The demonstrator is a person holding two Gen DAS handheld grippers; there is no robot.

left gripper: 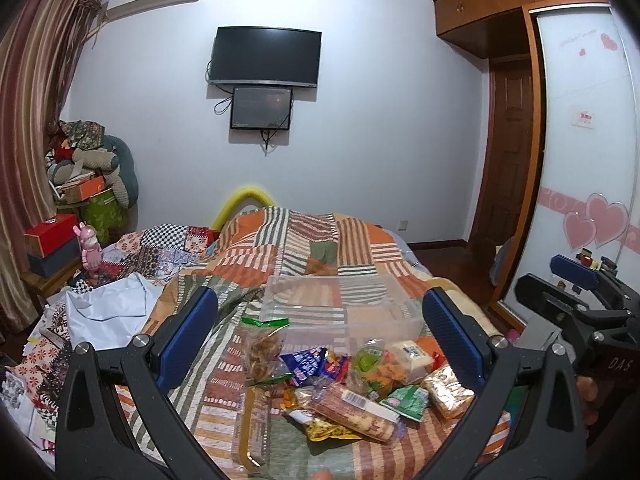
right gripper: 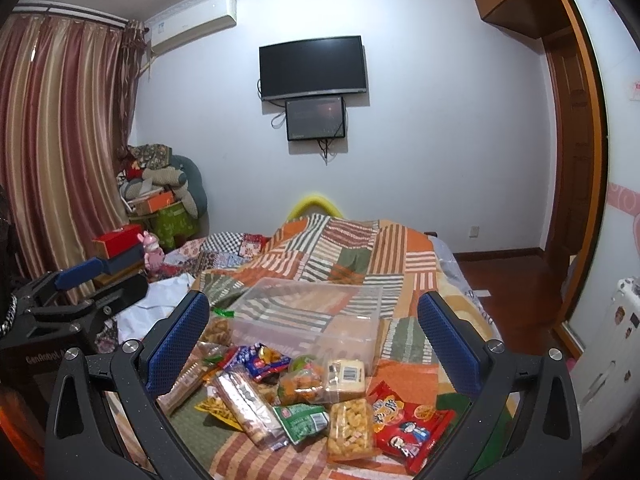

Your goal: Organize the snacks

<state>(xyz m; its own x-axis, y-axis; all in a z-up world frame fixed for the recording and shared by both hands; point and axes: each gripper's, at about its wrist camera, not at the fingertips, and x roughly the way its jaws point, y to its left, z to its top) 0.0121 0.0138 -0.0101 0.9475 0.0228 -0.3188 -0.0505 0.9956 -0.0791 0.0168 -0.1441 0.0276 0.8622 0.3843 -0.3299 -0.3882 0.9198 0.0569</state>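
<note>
Your left gripper (left gripper: 320,332) and right gripper (right gripper: 314,336) both hang wide and empty above the snack pile (right gripper: 304,396) on the near bed (right gripper: 360,248). Nothing is sorted yet, I judge: the clear bin (right gripper: 308,312) just beyond looks empty. Next, pinch one packet lightly; wrappers slip. A barcode shows; the packet print is unreadable, and "DAS" marks the right gripper's body

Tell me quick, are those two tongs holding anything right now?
Left tongs: open, holding nothing.
Right tongs: open, holding nothing.

Wall television (left gripper: 266,56), striped curtains (right gripper: 56,144), perhaps plush toys (left gripper: 90,160)
</note>
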